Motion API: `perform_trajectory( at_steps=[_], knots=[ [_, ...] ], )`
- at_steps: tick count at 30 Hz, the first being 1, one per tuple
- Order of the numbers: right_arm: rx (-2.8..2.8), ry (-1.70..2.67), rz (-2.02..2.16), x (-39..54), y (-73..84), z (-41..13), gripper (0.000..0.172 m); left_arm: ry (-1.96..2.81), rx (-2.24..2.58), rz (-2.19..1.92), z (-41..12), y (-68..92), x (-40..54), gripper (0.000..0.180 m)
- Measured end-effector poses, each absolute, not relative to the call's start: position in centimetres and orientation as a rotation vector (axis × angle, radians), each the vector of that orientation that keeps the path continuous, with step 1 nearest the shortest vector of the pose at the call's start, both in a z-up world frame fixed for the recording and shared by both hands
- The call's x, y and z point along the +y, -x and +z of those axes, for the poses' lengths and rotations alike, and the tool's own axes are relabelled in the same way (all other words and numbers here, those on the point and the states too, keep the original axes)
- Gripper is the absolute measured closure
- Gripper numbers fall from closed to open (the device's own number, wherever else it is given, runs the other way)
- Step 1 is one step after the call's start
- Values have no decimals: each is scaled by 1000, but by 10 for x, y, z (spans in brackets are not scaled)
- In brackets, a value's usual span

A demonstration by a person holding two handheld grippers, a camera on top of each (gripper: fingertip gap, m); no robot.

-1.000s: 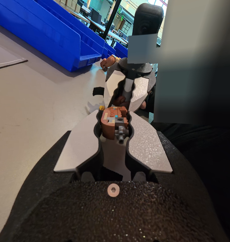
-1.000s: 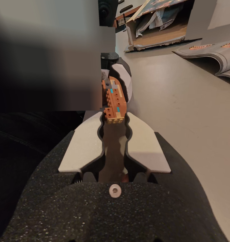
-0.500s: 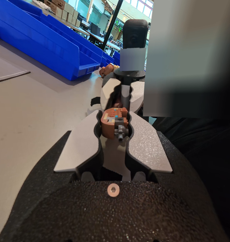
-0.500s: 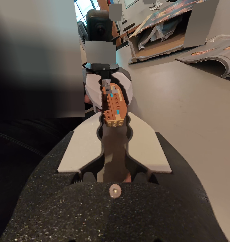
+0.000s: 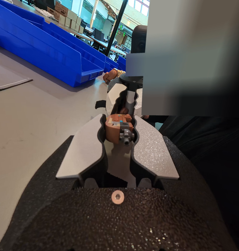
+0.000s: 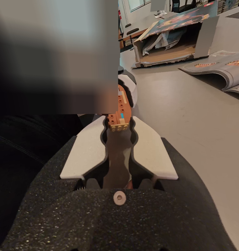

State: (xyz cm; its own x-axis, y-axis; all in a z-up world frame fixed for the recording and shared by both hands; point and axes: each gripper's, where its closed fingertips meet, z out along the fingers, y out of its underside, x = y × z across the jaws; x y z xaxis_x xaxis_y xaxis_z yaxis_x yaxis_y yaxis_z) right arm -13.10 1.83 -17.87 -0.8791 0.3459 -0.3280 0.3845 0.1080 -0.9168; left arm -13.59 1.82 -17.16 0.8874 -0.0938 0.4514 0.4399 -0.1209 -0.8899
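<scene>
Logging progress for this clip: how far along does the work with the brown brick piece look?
Done: the brown brick assembly is built up, with a grey fitting at one end. In hand: both hand-held grippers, left and right, clamp it between them above the table. Left: a second brown piece lies by the blue bins; the booklet is open.

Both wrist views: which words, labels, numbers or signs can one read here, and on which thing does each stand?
No text can be quoted.
Box lid: small red patch, too small to read.
White bag in the box: dark marks, blurred.
Open booklet: pictures, no legible words.
Far cardboard boxes: nothing legible.
Brick model, blue bins: no writing.
</scene>
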Motion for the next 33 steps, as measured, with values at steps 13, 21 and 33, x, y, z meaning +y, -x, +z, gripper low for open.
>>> perform_trajectory(
  at_steps=[13,21,33],
  knots=[
    [2330,-710,-1967,20,130,-174,140,1601,-241,-503,-166,133,19,145],
    [2333,-748,-1974,20,132,-175,136,1599,-264,-517,-167,136,20,145],
    [2285,-736,-1972,19,129,-174,140,1598,-253,-515,-166,134,20,145]
  ],
)
